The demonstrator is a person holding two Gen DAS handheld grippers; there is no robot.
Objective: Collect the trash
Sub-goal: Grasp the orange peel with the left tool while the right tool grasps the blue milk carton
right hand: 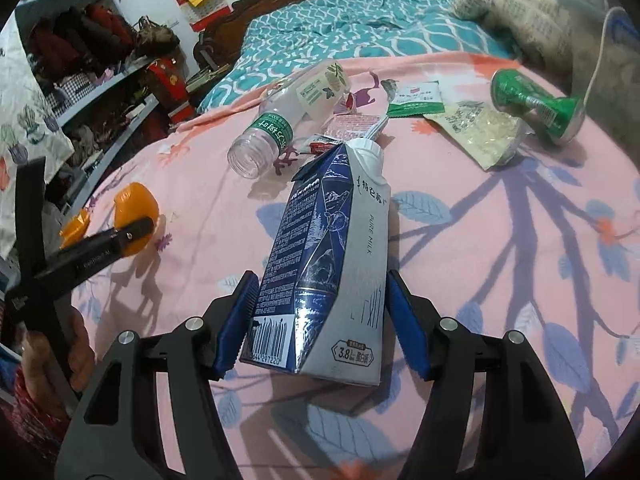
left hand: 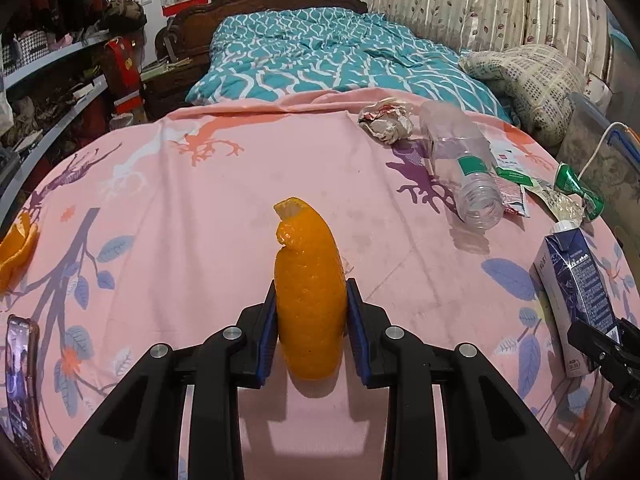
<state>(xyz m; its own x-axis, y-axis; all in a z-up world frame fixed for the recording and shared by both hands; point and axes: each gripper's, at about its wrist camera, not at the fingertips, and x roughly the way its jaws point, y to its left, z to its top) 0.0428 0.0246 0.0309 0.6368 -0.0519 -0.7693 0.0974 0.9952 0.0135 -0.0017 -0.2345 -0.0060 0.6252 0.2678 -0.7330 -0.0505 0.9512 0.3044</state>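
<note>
My left gripper [left hand: 311,312] is shut on a piece of orange peel [left hand: 310,300] and holds it above the pink bedsheet [left hand: 192,216]; the peel also shows in the right wrist view [right hand: 134,210]. My right gripper [right hand: 320,312] is shut on a blue and white milk carton [right hand: 324,272], which also shows at the right edge of the left wrist view [left hand: 576,296]. A clear plastic bottle [left hand: 460,160] lies uncapped on the sheet, with a crumpled wrapper [left hand: 386,120], flat packets [right hand: 416,98] and a crushed green can [right hand: 536,104] around it.
More orange peel [left hand: 18,248] lies at the sheet's left edge. A phone [left hand: 20,392] lies at the near left. A teal quilt [left hand: 328,52] and a pillow [left hand: 528,80] lie beyond. Cluttered shelves [left hand: 52,92] stand to the left. A white cable [right hand: 600,48] runs at the right.
</note>
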